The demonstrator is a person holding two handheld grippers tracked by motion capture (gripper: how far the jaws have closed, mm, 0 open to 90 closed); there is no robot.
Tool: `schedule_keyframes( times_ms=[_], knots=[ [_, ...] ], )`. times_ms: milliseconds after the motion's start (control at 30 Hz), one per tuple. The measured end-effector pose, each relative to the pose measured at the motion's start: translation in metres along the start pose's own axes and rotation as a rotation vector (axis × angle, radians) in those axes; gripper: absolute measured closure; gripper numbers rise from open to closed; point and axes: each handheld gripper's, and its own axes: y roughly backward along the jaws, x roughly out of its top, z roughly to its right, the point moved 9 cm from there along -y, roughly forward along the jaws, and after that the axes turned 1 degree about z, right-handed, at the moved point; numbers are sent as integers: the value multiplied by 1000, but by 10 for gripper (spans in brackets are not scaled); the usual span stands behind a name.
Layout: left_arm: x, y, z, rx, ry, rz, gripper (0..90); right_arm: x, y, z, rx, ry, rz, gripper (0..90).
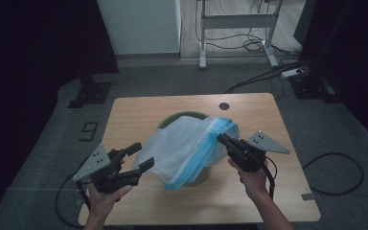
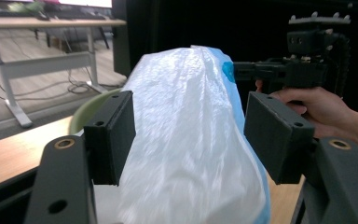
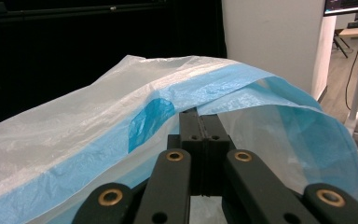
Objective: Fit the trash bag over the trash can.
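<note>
While clamped on the bag's [image 1: 191, 146] blue hem over the green bin [image 1: 170, 120], right hand-held gripper [image 1: 222, 138] keeping the mouth up; left hand-held gripper [image 1: 143, 157] wide, empty beside it.

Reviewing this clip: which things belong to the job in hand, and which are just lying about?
In the job:
plastic bag
green bin
right tool, shut on the bag's blue rim
left tool, open beside the bag

Lying about:
floor cables
power strip
desk frame

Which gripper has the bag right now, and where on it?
Right gripper is shut on the plastic bag at its blue rim edge. Left gripper is open; the bag lies between its jaws, ungripped.
</note>
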Motion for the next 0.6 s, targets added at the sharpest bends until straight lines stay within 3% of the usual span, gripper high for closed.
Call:
schedule_keyframes(
  times_ms=[300, 467, 600],
  knots=[
    [4, -47, 2, -23, -24, -103, 327, 1, -5, -4, 9, 11, -4, 891],
    [2, -61, -1, 9, -37, -117, 341, 1, -5, -6, 16, 11, -3, 890],
    [-3, -68, -5, 58, -46, -128, 398, 1, -4, -8, 18, 17, -3, 891]
  ],
)
